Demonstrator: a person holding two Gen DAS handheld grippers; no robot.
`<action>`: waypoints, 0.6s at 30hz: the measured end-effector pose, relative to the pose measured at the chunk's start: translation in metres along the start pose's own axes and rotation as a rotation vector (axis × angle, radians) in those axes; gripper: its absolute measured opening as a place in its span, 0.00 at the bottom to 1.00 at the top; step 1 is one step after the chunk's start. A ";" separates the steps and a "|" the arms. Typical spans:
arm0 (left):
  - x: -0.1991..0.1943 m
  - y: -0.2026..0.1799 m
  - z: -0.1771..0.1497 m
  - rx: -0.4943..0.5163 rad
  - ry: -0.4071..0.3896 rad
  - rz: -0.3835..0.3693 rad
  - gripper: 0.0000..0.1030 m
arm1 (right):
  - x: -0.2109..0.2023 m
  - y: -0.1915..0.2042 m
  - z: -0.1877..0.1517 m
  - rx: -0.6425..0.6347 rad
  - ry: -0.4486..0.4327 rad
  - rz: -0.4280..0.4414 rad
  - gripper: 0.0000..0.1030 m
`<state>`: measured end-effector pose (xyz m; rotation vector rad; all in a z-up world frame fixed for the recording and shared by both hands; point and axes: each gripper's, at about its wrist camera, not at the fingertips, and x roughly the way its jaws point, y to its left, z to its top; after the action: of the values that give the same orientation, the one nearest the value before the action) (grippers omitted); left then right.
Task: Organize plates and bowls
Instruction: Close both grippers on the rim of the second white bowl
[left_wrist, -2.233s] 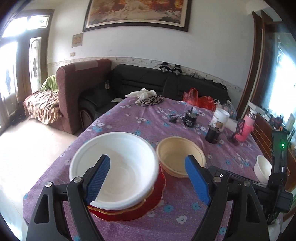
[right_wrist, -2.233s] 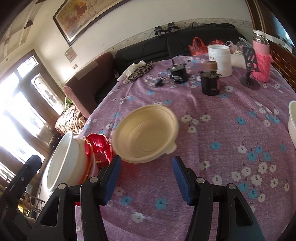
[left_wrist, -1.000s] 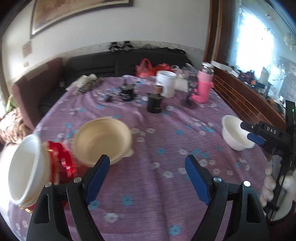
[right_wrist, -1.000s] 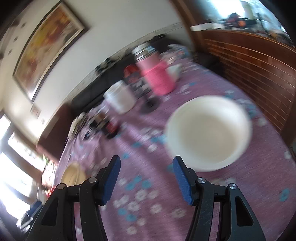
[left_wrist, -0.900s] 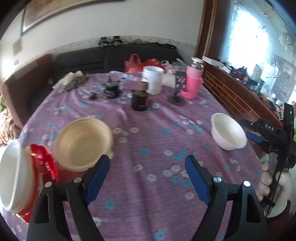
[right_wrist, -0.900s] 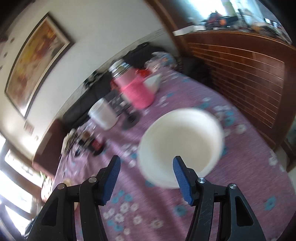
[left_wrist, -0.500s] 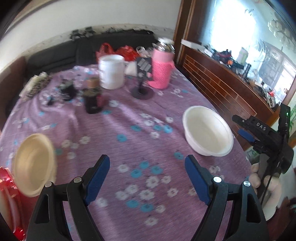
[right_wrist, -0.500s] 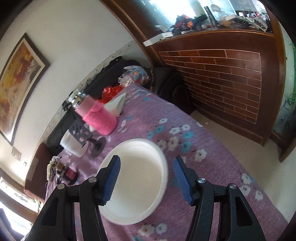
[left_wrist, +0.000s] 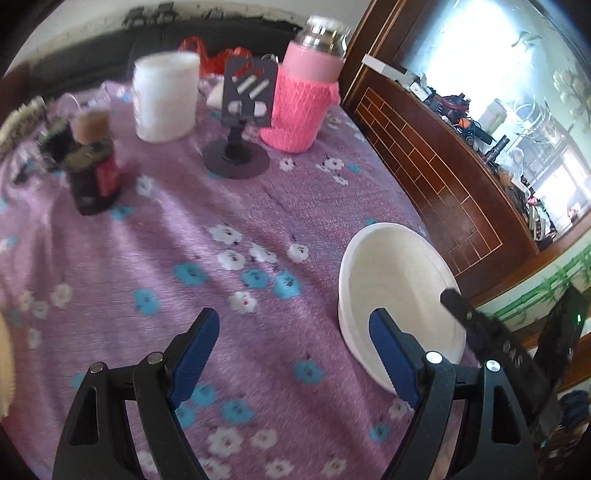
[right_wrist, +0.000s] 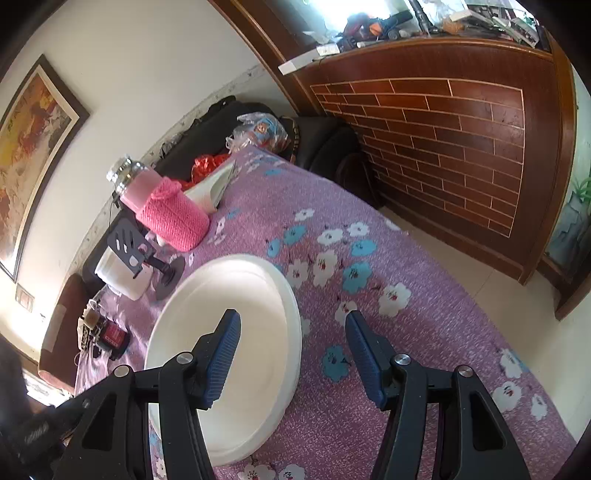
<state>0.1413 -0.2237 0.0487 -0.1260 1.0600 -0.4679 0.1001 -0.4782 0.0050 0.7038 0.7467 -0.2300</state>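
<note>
A small white bowl stands upright on the purple flowered tablecloth near the table's right edge. My left gripper is open with only cloth between its jaws; its right blue pad overlaps the bowl's near left wall. My right gripper is open over the same white bowl: the left pad hangs over the bowl's inside, the right pad over the cloth outside, and the right rim lies between them, untouched. A black finger of the right gripper reaches over the bowl. A cream bowl's rim shows at the far left.
Behind the bowl stand a pink knitted flask, a white jar, a dark phone stand and a dark jar. A brick-patterned wooden cabinet runs beside the table's right edge, with tiled floor between.
Both views have swung right, away from the white bowl stacked on red plates and the cream bowl. The small white bowl has come close, and the right gripper has dropped over its rim.
</note>
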 end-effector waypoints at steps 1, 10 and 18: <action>0.006 -0.001 0.002 -0.003 0.005 -0.008 0.80 | 0.002 0.000 -0.001 0.002 0.005 0.001 0.61; 0.034 -0.018 0.003 0.012 0.037 -0.027 0.80 | 0.011 0.013 -0.011 -0.056 0.035 -0.016 0.56; 0.042 -0.036 -0.007 0.122 0.079 -0.024 0.22 | 0.012 0.026 -0.018 -0.131 0.033 -0.046 0.28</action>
<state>0.1412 -0.2730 0.0226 -0.0125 1.1054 -0.5618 0.1107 -0.4463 0.0003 0.5677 0.8024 -0.2104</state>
